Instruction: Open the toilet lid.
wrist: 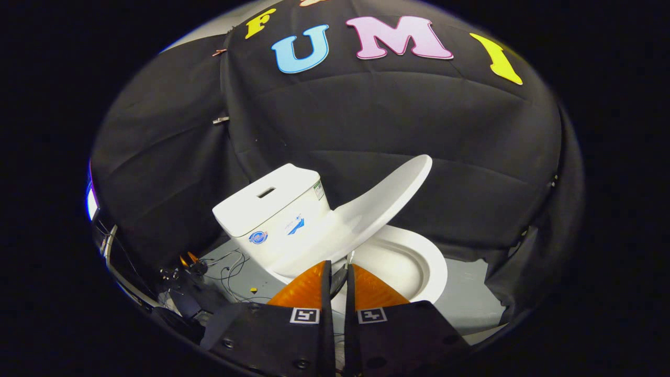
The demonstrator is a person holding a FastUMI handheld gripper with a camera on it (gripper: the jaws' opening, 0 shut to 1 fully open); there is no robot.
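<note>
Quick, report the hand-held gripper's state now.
Hand-held gripper: fingers nearly together, apparently clamped on the raised toilet lid's near edge; the contact itself is hard to see.

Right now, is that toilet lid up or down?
Partly up. The lid slants away from the seat, exposing it, not yet back against the tank. The hand-held gripper fingers sit nearly together beside its edge.

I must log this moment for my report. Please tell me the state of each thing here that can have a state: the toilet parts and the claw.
lid: raised partway, tilted toward the tank, not yet leaning on it.
seat: down on the bowl, uncovered.
tank: its cover is on.
claw: orange fingers nearly together just before the lid's near edge; whether they pinch it cannot be told.
</note>
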